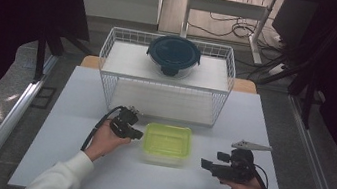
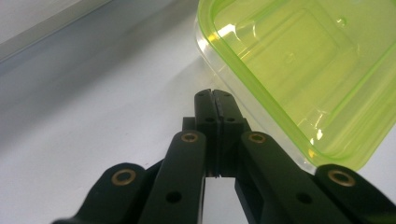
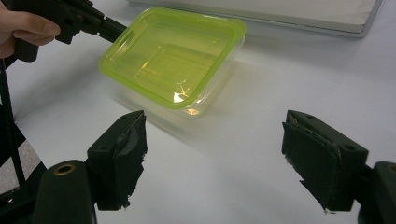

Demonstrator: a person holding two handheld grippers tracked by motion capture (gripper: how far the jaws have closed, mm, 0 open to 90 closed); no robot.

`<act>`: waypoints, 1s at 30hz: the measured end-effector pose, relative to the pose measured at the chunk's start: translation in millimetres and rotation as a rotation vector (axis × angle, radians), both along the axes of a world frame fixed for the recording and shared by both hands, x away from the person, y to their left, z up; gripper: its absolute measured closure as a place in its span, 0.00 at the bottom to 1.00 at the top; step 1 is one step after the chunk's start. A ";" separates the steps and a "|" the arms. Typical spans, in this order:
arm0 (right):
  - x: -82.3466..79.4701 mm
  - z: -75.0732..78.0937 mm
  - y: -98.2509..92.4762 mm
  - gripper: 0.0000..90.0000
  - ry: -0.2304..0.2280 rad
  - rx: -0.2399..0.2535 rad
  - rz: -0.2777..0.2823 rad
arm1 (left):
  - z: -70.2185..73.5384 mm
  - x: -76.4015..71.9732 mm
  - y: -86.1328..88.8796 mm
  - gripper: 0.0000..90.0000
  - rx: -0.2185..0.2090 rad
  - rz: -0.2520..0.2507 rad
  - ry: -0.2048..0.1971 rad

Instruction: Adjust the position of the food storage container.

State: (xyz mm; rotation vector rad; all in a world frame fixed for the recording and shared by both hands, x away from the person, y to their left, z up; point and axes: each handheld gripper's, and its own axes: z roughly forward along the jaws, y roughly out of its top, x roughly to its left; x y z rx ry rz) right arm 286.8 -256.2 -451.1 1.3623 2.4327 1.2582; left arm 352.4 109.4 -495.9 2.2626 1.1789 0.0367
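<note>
A clear rectangular container with a yellow-green lid (image 1: 167, 143) lies closed on the white table (image 1: 65, 160). My left gripper (image 1: 139, 134) is at the container's left edge, jaws pressed together with nothing between them. In the left gripper view its tips (image 2: 215, 95) lie just beside the lid's (image 2: 299, 60) rim; whether they touch it I cannot tell. My right gripper (image 1: 203, 164) hovers to the right of the container, pointing toward it. In the right gripper view it (image 3: 217, 126) stands wide open and empty, with the container (image 3: 173, 56) and the left gripper (image 3: 93, 21) farther off.
A white wire basket (image 1: 112, 51) stands at the back of the table, right behind the container. A round glass bowl with a dark blue lid (image 1: 173, 55) sits on its upper shelf. Beyond the table are a white stand and floor cables.
</note>
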 end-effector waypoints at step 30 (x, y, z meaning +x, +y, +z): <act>1.4 -1.1 -4.1 0.24 -0.003 0.004 -0.003 | 3.5 -13.8 13.9 0.98 -0.074 0.052 -0.048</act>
